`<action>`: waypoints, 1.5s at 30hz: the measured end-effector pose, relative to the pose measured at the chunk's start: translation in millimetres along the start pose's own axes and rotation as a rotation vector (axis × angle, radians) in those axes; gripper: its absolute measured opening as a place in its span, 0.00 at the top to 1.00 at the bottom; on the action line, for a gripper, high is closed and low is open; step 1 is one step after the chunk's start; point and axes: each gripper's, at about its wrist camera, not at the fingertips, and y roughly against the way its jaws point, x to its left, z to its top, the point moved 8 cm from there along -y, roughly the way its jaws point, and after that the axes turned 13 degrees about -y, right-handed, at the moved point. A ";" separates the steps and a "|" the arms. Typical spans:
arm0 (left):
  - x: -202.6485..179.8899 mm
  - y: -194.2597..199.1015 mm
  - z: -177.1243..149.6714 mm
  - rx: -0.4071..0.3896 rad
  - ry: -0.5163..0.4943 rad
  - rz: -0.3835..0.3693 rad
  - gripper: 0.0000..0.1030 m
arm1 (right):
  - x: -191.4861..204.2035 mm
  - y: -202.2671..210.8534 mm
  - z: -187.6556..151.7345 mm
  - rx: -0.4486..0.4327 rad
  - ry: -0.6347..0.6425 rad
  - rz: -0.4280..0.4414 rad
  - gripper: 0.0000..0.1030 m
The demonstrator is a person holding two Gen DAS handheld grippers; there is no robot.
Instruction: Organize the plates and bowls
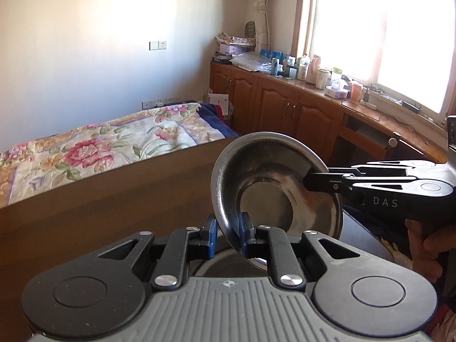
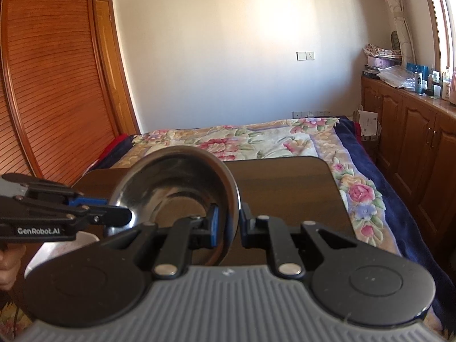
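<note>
A single steel bowl (image 1: 273, 193) is held tilted in the air, its hollow facing the cameras. My left gripper (image 1: 228, 235) has its blue pads on either side of the bowl's lower left rim and is shut on it. My right gripper (image 1: 309, 182) reaches in from the right and pinches the upper right rim. In the right wrist view the same bowl (image 2: 176, 188) stands on edge, with my right gripper (image 2: 229, 225) clamped across its near rim. There my left gripper (image 2: 126, 216) bites the rim from the left.
Under the bowl lies a dark wooden table (image 2: 285, 188), with a bed under a floral blanket (image 2: 256, 142) behind it. A white container (image 2: 57, 250) sits low left. Wooden cabinets (image 1: 285, 105) with cluttered tops run along the window. A hand (image 1: 421, 242) holds the right gripper.
</note>
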 end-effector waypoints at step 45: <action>-15.3 6.7 -68.8 0.007 0.050 0.136 0.83 | 19.7 -8.4 -71.0 -0.096 -0.013 -0.001 0.84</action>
